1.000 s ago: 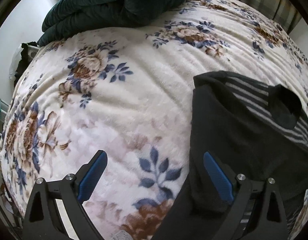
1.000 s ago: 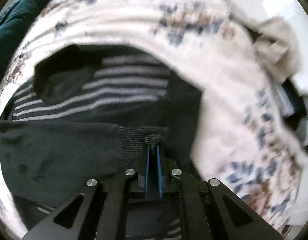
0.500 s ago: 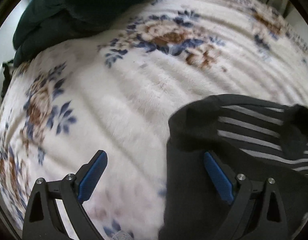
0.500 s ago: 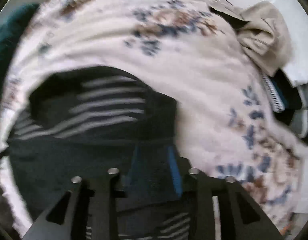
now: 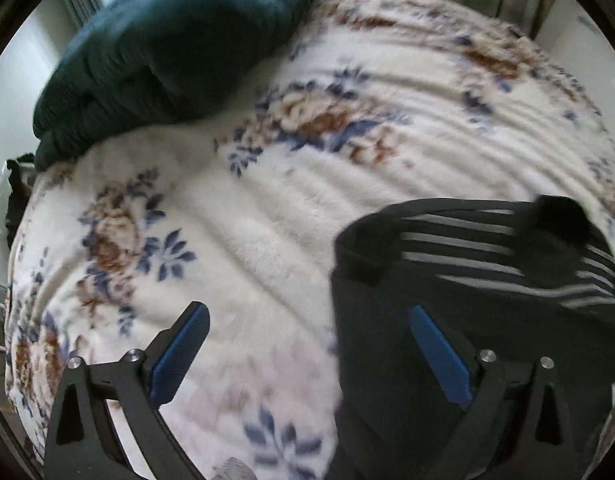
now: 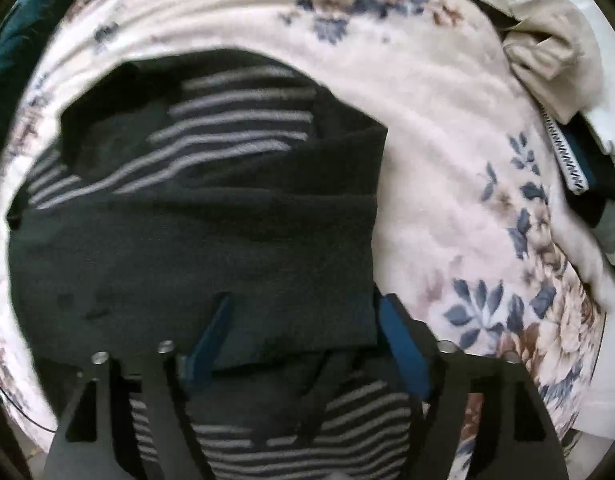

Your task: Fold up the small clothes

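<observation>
Where the floral blanket (image 5: 291, 216) covers the bed, a dark garment (image 6: 195, 240) with grey stripes lies folded: at 4 o'clock in the left view, centre in the right view. Left gripper (image 5: 307, 344): jaws spread wide, holding nothing, its right finger (image 5: 439, 356) over the garment's left edge. Right gripper (image 6: 303, 344): jaws parted, released, above the garment's near fold. Teal quilt (image 5: 179, 48) at 11 o'clock, left view. Beige cloth (image 6: 555, 52) at 2 o'clock, right view, with other clothes just below it.
</observation>
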The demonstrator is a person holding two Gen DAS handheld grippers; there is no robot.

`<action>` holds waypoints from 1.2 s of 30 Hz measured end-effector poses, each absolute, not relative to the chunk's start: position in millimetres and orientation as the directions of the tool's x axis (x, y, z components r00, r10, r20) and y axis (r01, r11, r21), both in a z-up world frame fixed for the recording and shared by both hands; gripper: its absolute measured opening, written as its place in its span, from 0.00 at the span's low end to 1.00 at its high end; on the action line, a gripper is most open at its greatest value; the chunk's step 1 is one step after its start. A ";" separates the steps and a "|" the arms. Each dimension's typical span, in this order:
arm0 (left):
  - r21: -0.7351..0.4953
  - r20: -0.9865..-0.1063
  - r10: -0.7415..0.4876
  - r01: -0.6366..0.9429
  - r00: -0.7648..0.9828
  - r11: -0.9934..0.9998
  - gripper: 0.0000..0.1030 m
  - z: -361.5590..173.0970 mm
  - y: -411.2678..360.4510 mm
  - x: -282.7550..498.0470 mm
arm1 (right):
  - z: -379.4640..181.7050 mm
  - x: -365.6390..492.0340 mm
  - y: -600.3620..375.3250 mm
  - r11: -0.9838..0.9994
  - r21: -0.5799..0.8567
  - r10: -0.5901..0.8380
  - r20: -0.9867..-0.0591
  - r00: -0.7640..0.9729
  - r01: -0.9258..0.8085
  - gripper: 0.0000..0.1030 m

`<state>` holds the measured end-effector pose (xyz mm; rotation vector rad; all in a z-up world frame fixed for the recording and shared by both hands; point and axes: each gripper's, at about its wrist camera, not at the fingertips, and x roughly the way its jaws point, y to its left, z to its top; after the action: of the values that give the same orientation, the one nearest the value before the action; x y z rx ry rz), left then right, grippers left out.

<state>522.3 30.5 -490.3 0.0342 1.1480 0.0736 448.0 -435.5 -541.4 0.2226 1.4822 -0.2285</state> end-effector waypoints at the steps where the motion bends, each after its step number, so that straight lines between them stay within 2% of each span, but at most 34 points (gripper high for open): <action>1: 0.046 -0.906 0.054 -0.030 0.419 0.998 1.00 -478.5 25.3 510.0 | -533.5 444.5 -434.7 0.958 0.025 -0.001 -0.996 0.089 0.287 0.95; 2: 0.035 -0.904 0.041 -0.023 0.426 0.999 1.00 -471.7 21.6 503.8 | -521.5 438.5 -433.3 0.956 0.059 0.028 -0.994 0.108 0.289 1.00; 7: 0.006 -0.900 -0.012 0.041 0.436 0.999 1.00 -435.0 -23.1 447.2 | -472.6 409.8 -438.5 0.945 0.140 0.094 -0.982 0.163 0.295 1.00; 14: -0.044 -0.943 -0.089 0.145 0.321 0.988 1.00 -430.0 -133.9 347.7 | -444.3 346.7 -497.6 0.947 0.172 0.140 -0.981 0.134 0.270 1.00; 21: -0.185 -0.980 -0.197 0.230 0.029 0.955 1.00 -500.4 -295.1 223.7 | -460.1 289.6 -600.5 0.972 0.129 0.128 -0.992 0.022 0.195 1.00; 24: -0.210 -0.977 -0.192 0.268 -0.092 0.940 1.00 -545.5 -354.7 184.1 | -470.5 290.8 -634.5 0.981 0.113 0.116 -0.993 -0.008 0.155 1.00; 26: -0.195 -0.978 -0.165 0.287 -0.126 0.938 0.96 -575.5 -384.1 165.7 | -477.8 298.0 -651.1 0.984 0.122 0.125 -0.992 -0.012 0.131 1.00; 28: -0.165 -0.982 -0.129 0.298 -0.136 0.940 0.66 -594.6 -396.9 157.6 | -482.4 309.4 -656.5 0.982 0.143 0.146 -0.989 -0.011 0.122 1.00; 29: -0.116 -0.990 -0.085 0.314 -0.110 0.942 0.60 -600.3 -400.5 155.1 | -486.2 317.7 -657.9 0.980 0.158 0.160 -0.987 -0.010 0.121 1.00; 30: -0.084 -0.995 -0.062 0.319 -0.078 0.944 0.44 -601.5 -400.3 155.0 | -490.5 330.0 -656.9 0.975 0.185 0.186 -0.982 -0.003 0.120 1.00; 31: -0.082 -0.996 -0.065 0.313 -0.064 0.946 0.19 -599.2 -398.1 156.8 | -494.1 340.2 -655.7 0.971 0.206 0.207 -0.978 0.005 0.120 1.00; 32: -0.088 -0.996 -0.079 0.295 -0.042 0.951 0.04 -593.2 -391.7 160.1 | -501.1 358.6 -654.1 0.962 0.244 0.244 -0.970 0.014 0.119 0.99; 36: -0.155 -0.988 -0.154 0.213 -0.018 0.965 0.04 -572.9 -364.3 168.9 | -529.6 424.9 -637.1 0.923 0.362 0.359 -0.932 0.043 0.131 0.94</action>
<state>168.9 -364.3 -572.9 0.0464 1.5615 -0.2919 424.9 -637.1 -529.6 0.3974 1.5299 0.1818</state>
